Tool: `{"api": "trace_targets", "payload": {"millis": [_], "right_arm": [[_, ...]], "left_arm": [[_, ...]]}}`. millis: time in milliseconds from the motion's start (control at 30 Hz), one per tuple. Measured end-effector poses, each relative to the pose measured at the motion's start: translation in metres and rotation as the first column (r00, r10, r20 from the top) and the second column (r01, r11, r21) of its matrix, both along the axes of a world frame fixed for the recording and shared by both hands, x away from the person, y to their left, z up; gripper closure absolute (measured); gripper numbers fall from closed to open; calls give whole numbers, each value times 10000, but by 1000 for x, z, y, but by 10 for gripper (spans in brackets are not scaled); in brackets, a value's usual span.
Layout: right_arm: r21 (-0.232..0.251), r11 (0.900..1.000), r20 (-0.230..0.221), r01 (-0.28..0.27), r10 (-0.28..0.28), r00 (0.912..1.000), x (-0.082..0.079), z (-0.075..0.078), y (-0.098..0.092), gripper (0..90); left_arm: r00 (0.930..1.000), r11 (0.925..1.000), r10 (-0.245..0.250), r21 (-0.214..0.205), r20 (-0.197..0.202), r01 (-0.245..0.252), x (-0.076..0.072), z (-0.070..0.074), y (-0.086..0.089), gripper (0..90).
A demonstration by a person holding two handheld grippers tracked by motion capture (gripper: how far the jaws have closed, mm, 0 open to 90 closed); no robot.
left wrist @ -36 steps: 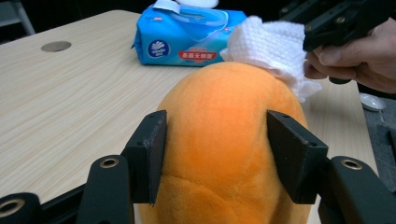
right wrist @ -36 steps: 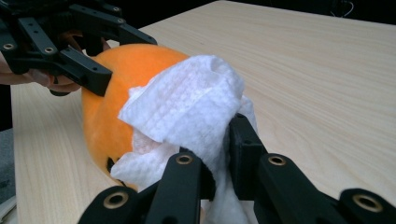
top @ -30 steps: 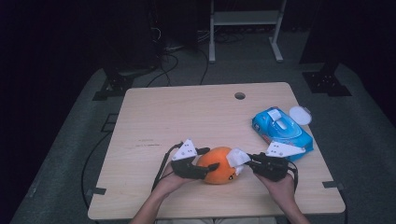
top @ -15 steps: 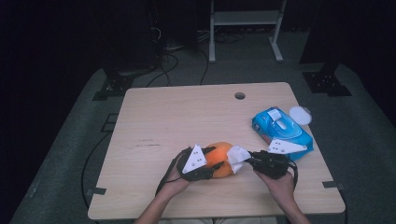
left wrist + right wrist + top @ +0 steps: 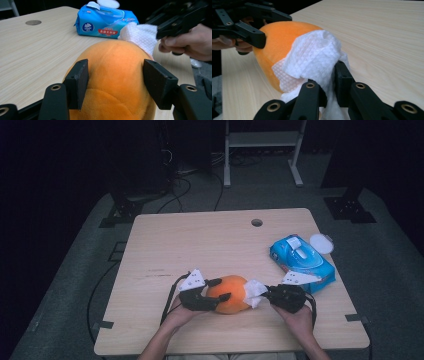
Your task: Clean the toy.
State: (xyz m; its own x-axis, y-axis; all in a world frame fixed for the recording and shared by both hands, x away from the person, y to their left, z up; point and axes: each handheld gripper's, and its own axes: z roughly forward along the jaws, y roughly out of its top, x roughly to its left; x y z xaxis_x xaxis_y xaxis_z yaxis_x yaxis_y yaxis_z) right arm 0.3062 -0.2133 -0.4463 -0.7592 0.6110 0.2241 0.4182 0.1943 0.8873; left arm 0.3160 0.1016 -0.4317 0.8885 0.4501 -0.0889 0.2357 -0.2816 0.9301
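An orange plush toy (image 5: 231, 293) lies on the wooden table (image 5: 200, 240) near its front edge. My left gripper (image 5: 222, 289) comes at it from the left. Its pads (image 5: 81, 75) press on both sides of the plush toy (image 5: 115, 82), and its jaws have just been opening a little with the toy still between them. My right gripper (image 5: 265, 295) is shut on a crumpled white wipe (image 5: 254, 291). It holds the wipe (image 5: 314, 57) against the toy's right end (image 5: 279, 37).
A blue pack of wet wipes (image 5: 301, 261) lies at the table's right edge, just behind my right hand, with its white round lid (image 5: 320, 243) flipped open. A cable hole (image 5: 256, 222) sits near the far edge.
The left gripper's jaws have narrowed onto the plush toy. The left gripper tilted up over the toy half a second ago and has dropped back to its left side. The right gripper and wipe have stayed put.
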Motion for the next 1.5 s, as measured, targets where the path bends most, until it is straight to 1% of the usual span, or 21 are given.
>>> {"api": "trace_targets", "payload": {"millis": [100,133,200,267,333,433,567,633,667,767,833,933,1033,1067,1100,1133,1233,1267,1333,1433,1500], "right_arm": [[108,9988,654,-471,463,9968,-8,10,12,817],[142,9981,843,-604,590,9947,-10,13,14,817],[36,9977,928,-671,665,9935,-11,14,17,816],[163,9983,562,-568,558,9969,-8,5,14,817],[75,9989,317,-461,458,9984,-5,-1,12,817],[-101,9990,482,-429,433,9979,-8,3,14,817],[-31,9977,670,-679,680,9954,-11,6,17,817],[17,9978,548,-661,659,9963,-9,3,16,817],[-2,9982,522,-593,592,9969,-8,2,14,816],[116,9993,348,-350,346,9988,-6,2,10,816],[170,9988,689,-450,438,9967,-11,7,14,817],[53,9968,1060,-801,790,9912,-16,14,22,816],[152,9977,805,-664,650,9946,-11,5,17,816],[169,9985,678,-529,516,9964,-10,3,14,816],[260,9987,563,-436,421,9975,-8,2,10,816],[325,9987,485,-384,368,9981,-7,3,8,816],[495,9971,908,-575,529,9945,-12,14,11,816],[543,9960,1055,-710,650,9923,-14,17,13,815],[118,9952,1311,-967,944,9869,-18,20,21,815],[320,9953,922,-909,877,9919,-15,8,20,815],[502,9955,738,-808,770,9943,-14,6,18,815]], "left_arm": [[9977,9978,648,157,-212,-645,5,2,1,136],[9969,9977,681,6,-394,-681,6,0,3,107],[9969,9994,315,-137,-724,-325,7,-4,5,158],[9976,9999,115,43,-690,-112,5,-5,4,237],[9982,9997,-47,233,-594,61,3,-4,0,256],[9978,9996,-192,170,-642,204,3,-1,2,248],[9976,9985,109,-535,-687,-146,6,2,8,171],[9973,9996,48,-265,-728,-67,6,0,6,154],[9975,9999,-52,-143,-707,42,5,-2,5,231],[9972,9995,-276,160,-690,288,2,-5,0,279],[9973,9983,-492,269,-546,508,0,-5,0,279],[9954,9970,-775,-27,-557,775,1,-4,4,260],[9977,9989,-258,-400,-627,233,5,-1,5,172],[9980,9996,-19,-278,-631,1,6,-1,4,140],[9974,9998,-97,-173,-714,84,6,-2,3,143],[9968,9996,-295,3,-743,296,5,-5,2,201],[9930,9927,-1097,454,-437,1117,-3,-7,-4,264],[9905,9879,-1364,730,-155,1372,-6,-6,-7,264],[9888,9852,-1494,853,-1,1489,-8,-2,-8,239],[9960,9962,-856,162,-245,860,-3,1,-5,164],[9966,9962,-680,508,-466,703,-2,-4,-7,113]]}}
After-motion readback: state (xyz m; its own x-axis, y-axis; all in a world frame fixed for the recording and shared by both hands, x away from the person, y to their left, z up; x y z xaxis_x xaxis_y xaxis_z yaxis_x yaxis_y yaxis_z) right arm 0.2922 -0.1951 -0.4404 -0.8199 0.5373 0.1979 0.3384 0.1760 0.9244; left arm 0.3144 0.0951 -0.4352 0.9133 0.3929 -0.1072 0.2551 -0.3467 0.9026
